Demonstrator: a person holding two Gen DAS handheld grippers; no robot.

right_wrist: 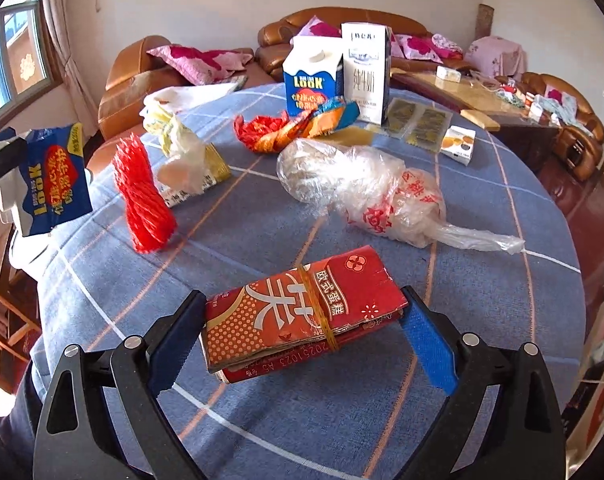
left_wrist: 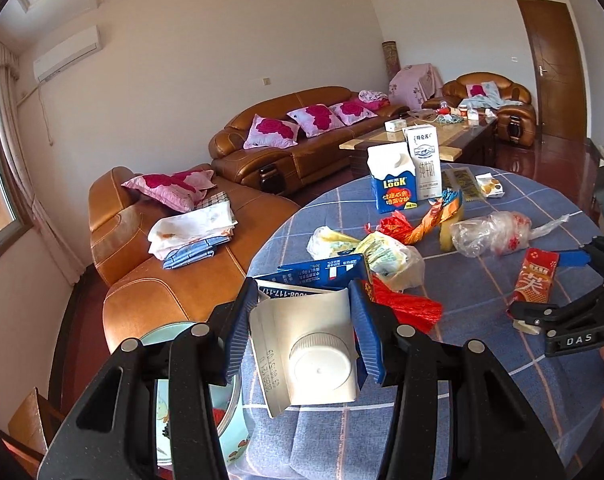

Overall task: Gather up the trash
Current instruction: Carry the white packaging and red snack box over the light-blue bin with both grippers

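Observation:
My left gripper is shut on a blue-and-white LOOK milk carton, held by its white capped top above the table's left edge; the carton also shows at the far left of the right wrist view. My right gripper is open, its blue pads on either side of a flattened red cake box bound with a rubber band, not squeezing it. The right gripper and the red box also show in the left wrist view.
On the blue checked tablecloth lie a red net bundle, crumpled plastic bags, a yellow-white wrapper and orange foil wrappers. Two upright cartons stand at the far side. A patterned bin sits below the left gripper beside the brown sofa.

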